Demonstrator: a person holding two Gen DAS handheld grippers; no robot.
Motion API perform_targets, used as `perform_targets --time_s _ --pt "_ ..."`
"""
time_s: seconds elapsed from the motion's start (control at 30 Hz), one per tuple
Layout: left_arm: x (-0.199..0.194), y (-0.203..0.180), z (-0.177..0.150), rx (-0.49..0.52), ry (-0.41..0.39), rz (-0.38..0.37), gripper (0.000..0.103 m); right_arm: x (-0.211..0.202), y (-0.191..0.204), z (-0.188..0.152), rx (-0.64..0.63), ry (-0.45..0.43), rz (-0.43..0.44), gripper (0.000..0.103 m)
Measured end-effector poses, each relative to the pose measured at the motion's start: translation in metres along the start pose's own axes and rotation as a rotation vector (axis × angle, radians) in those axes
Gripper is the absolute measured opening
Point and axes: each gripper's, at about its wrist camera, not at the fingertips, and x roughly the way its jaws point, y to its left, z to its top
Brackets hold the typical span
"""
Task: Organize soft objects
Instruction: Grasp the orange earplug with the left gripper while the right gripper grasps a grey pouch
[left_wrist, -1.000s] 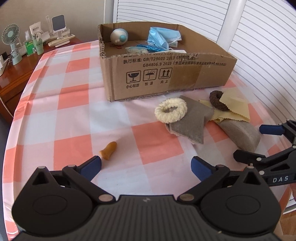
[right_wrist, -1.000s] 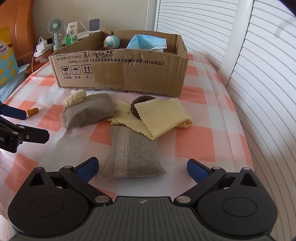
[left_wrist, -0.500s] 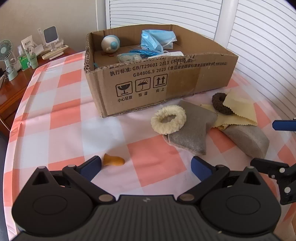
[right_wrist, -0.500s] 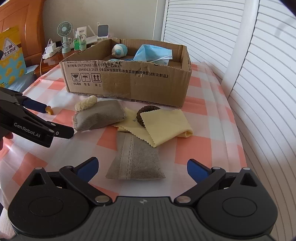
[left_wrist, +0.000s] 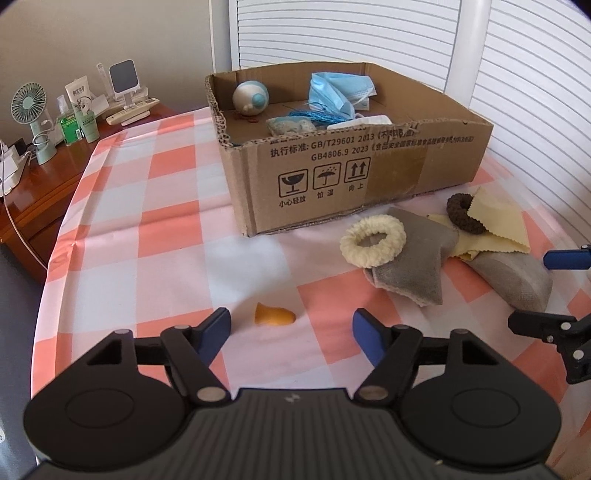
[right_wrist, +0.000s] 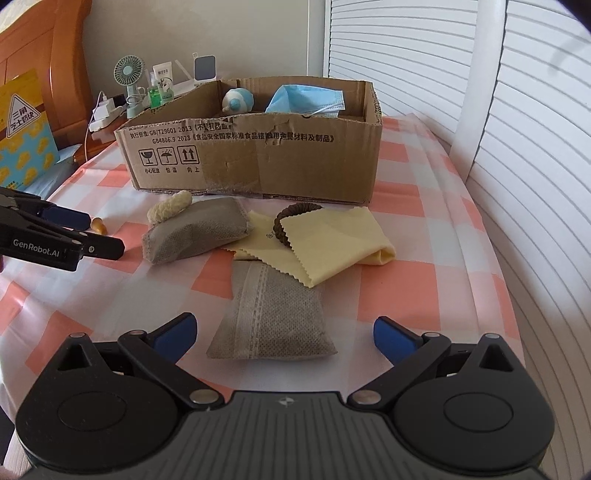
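On the far left, beside the checked table (left_wrist: 155, 236), a wooden side cabinet (left_wrist: 55, 184) carries a small green fan (left_wrist: 31, 118) and some bottles. My left fingers (left_wrist: 291, 330) are spread wide and hold nothing; a small orange plug (left_wrist: 274, 316) lies on the cloth between their blue tips, touching neither. Behind it stands a cardboard box (left_wrist: 354, 173), open at the top, with a round ball (left_wrist: 250, 96) in its left back corner and blue face masks (left_wrist: 338, 92) to the right of that.

In front of the box's right half lies a cream woolly ring (left_wrist: 373, 242), resting on one grey pouch (left_wrist: 410, 266). To the right of that, a dark brown hair tie (left_wrist: 461, 214) sits partly tucked under a yellow cloth (left_wrist: 495, 225), and the cloth overlaps the far end of a second grey pouch (left_wrist: 513, 275).

From my right wrist view, my right fingers (right_wrist: 284, 332) are also spread apart and empty, with the second grey pouch (right_wrist: 273, 321) lying between their tips, untouched. The yellow cloth (right_wrist: 332, 240) covers its far edge, with the hair tie (right_wrist: 286, 221) on the cloth's left side. All loose soft things lie on the table outside the box (right_wrist: 258, 162).
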Motion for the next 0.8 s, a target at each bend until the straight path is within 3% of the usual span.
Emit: perform_targets --time_s 0.1,0.17,0.5,0.63,0.8 --pt "0.001 0.001 0.001 0.001 -0.007 0.005 0.073 0.006 0.008 0.004 -0.032 -0.012 -0.02 0.095" --pt "0.002 0.002 0.001 0.0 -0.008 0.005 0.067 0.008 0.015 0.005 -0.06 -0.021 -0.055 0.087" --pt "0.0 0.003 0.002 0.027 -0.021 -0.013 0.044 0.009 0.016 0.006 -0.062 -0.022 -0.025 0.087" --pt "-0.002 0.004 0.003 0.031 -0.015 -0.019 0.02 0.009 0.016 0.006 -0.061 -0.023 -0.026 0.087" --pt "-0.003 0.004 0.002 0.028 -0.014 -0.012 0.02 0.009 0.017 0.007 -0.063 -0.023 -0.027 0.082"
